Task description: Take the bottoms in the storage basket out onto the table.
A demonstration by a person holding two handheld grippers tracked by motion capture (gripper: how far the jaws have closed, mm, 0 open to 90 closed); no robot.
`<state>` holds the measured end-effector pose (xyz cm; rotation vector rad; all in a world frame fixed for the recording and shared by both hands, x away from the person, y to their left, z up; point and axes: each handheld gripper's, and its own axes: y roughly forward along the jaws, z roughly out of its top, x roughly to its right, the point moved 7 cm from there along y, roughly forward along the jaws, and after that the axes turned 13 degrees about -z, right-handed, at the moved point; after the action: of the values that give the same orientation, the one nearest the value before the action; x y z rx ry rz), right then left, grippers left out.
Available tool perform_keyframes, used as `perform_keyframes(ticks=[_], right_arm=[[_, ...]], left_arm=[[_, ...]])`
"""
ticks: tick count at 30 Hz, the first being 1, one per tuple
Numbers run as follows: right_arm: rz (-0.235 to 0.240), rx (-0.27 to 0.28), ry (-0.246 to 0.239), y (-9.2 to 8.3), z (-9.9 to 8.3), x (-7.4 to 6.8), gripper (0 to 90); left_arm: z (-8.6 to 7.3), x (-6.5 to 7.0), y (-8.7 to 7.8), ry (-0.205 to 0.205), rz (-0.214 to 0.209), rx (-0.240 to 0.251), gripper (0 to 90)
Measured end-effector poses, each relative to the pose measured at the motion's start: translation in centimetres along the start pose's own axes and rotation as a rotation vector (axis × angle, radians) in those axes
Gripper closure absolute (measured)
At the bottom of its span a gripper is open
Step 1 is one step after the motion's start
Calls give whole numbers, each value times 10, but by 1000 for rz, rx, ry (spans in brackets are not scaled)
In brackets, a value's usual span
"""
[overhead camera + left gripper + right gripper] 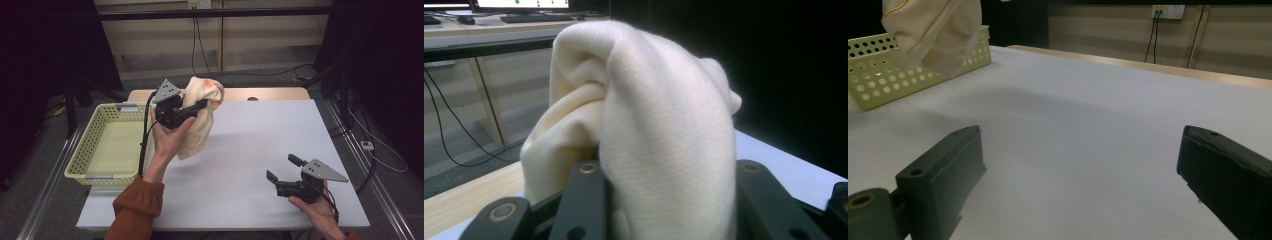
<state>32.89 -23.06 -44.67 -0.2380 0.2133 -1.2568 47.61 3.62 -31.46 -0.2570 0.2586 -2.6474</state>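
A cream cloth (200, 117) with orange marks hangs in the air above the table's left part, next to the basket. My left gripper (202, 104) is shut on it, held up by a hand in an orange sleeve. In the left gripper view the cloth (649, 125) bulges up between the two black jaws and drapes over them. My right gripper (284, 167) rests low at the table's front right, open, its jaws pointing left with nothing between them. In the right gripper view its wide-apart jaws frame bare white table, and the cloth (933, 30) hangs at the top left.
A pale green perforated basket (85, 150) stands at the table's left edge, with nothing visible inside; it is also in the right gripper view (878, 75). The white table top (260, 135) has a wooden strip along its far edge. Cables run over the floor behind.
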Motion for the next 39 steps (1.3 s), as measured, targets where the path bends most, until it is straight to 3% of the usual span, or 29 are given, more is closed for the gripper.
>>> perform_keyframes(ticks=[14, 17, 29, 39], right_arm=[[-3, -2, 0, 0, 0, 0, 48], [-7, -4, -2, 0, 0, 1, 49], [-4, -4, -7, 0, 0, 1, 49], [-2, -3, -4, 0, 0, 0, 50]], left_arm=[[2, 7, 26, -3, -35, 2, 654], [-7, 5, 31, -20, -49, -17, 652], [-36, -14, 50, -42, -10, -96, 651], [-57, -26, 59, -91, -15, -107, 650]])
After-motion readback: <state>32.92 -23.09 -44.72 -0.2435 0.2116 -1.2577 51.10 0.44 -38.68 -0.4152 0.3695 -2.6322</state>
